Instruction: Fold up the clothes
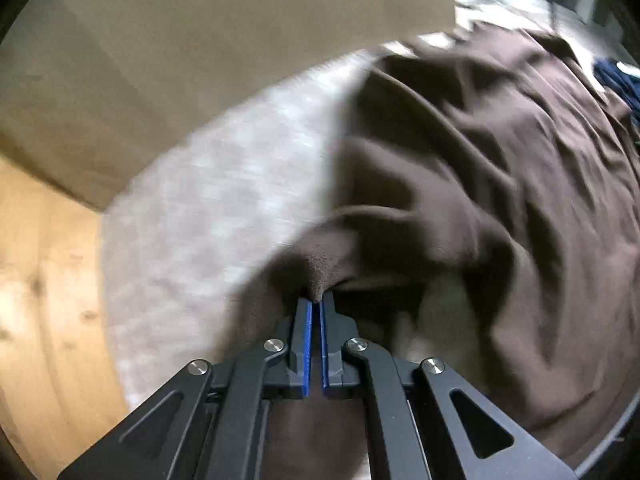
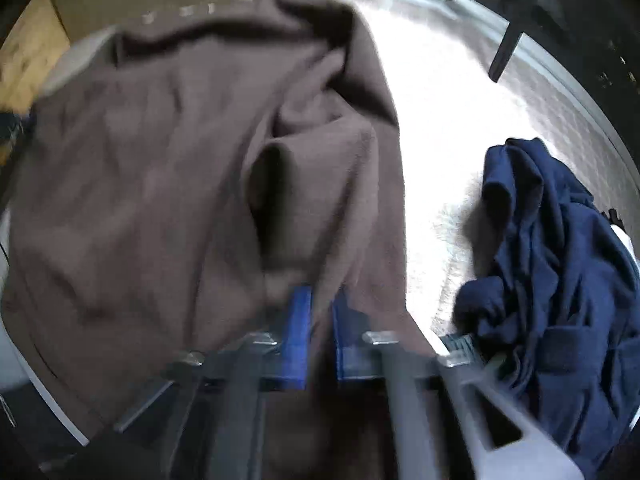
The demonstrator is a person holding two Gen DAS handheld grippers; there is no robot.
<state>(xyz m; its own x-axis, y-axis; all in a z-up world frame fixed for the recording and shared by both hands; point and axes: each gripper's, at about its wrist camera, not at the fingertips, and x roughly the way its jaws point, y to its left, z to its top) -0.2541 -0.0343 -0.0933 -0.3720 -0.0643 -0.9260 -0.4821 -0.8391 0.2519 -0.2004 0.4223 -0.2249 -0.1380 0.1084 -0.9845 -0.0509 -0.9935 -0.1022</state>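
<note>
A brown garment (image 1: 480,168) lies rumpled over a pale cloth-covered table (image 1: 208,216). My left gripper (image 1: 317,300) is shut on a bunched edge of the brown garment, which rises in a fold right at the fingertips. In the right wrist view the same brown garment (image 2: 160,168) spreads across the left and middle. My right gripper (image 2: 322,300) is shut on a fold of it, with cloth running between the blue pads (image 2: 298,320). Both views are motion-blurred.
A crumpled navy garment (image 2: 552,288) lies on the table (image 2: 440,120) to the right of my right gripper; it also shows in the left wrist view (image 1: 616,84). A cardboard box (image 1: 180,60) stands behind the table. Wooden floor (image 1: 44,300) is at left.
</note>
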